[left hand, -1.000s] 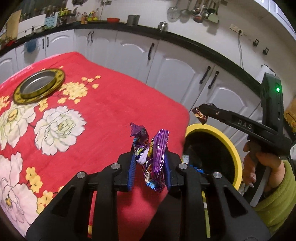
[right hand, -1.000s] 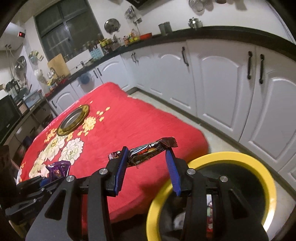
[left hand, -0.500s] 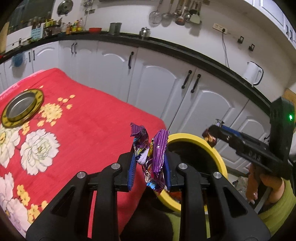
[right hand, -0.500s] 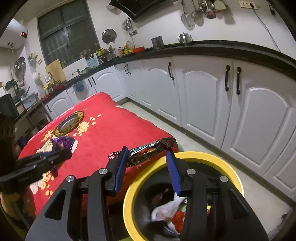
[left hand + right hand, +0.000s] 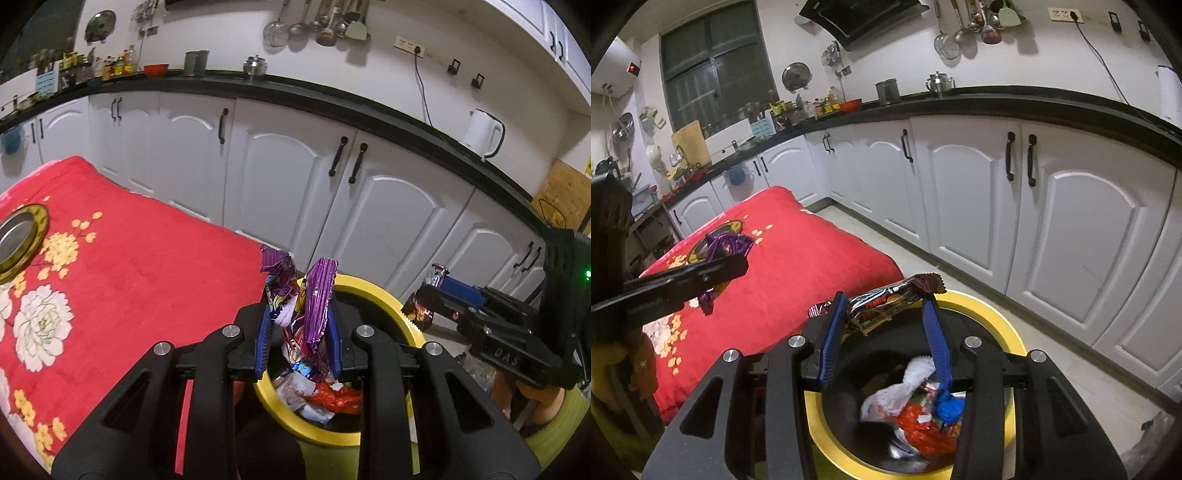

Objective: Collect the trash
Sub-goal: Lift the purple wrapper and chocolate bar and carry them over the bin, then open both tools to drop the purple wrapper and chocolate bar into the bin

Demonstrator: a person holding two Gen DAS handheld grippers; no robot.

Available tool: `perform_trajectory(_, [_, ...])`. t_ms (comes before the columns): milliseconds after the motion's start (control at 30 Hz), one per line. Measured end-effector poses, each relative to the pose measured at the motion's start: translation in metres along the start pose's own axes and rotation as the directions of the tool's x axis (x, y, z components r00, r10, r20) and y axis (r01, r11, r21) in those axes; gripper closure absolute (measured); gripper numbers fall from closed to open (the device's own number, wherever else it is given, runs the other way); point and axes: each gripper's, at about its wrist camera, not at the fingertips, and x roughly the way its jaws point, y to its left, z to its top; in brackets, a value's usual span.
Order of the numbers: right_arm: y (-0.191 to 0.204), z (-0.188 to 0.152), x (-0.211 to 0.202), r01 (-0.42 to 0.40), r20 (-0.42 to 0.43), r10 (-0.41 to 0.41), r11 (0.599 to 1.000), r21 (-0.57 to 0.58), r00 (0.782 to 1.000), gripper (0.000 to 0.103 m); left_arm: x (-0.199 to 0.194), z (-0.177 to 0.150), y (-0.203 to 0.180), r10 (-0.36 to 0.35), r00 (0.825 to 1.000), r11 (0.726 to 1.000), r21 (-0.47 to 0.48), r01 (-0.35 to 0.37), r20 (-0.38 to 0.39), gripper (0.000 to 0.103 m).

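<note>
My left gripper (image 5: 297, 314) is shut on crumpled purple wrappers (image 5: 314, 295) and hangs over the near rim of the yellow-rimmed black bin (image 5: 388, 299). In the right wrist view that gripper (image 5: 720, 264) shows at the left with the purple wrappers (image 5: 727, 245), still over the red cloth's edge. My right gripper (image 5: 886, 299) is shut on a dark snack-bar wrapper (image 5: 886, 301) held crosswise above the bin (image 5: 1004, 321). From the left wrist view the right gripper (image 5: 424, 299) sits at the bin's right side with the bar wrapper (image 5: 419, 310). Crumpled white, red and blue trash (image 5: 916, 410) lies inside the bin.
A table under a red flowered cloth (image 5: 129, 266) lies left of the bin, with a gold-rimmed metal plate (image 5: 18, 236) on it. White cabinets (image 5: 997, 192) under a black counter run behind. A person's hand and green sleeve (image 5: 546, 417) hold the right gripper.
Both grippers have moved rightward off the red cloth and now hang over the bin's opening, each still holding its wrapper. The bin's trash has come into view.
</note>
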Motion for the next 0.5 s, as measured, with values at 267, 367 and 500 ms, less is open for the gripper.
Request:
perform_trajectory(267, [-0.007, -0.019, -0.006, 0.032, -0.014, -0.032, 0.999, -0.024, 0.999, 0.063, 0.018, 0.003, -0.021, -0.032, 0.999, 0.999, 0.025, 0.032, -0.021, 0.085])
perform_trajectory(367, [-0.009, -0.027, -0.007, 0.037, -0.020, -0.038, 0.999, -0.032, 0.999, 0.063, 0.023, 0.003, -0.027, -0.039, 0.999, 0.999, 0.030, 0.040, -0.026, 0.085])
perform_trajectory(500, [-0.012, -0.035, -0.006, 0.040, -0.029, -0.041, 0.998, -0.039, 0.999, 0.063, 0.032, 0.004, -0.033, -0.048, 0.998, 0.998, 0.034, 0.049, -0.039, 0.085])
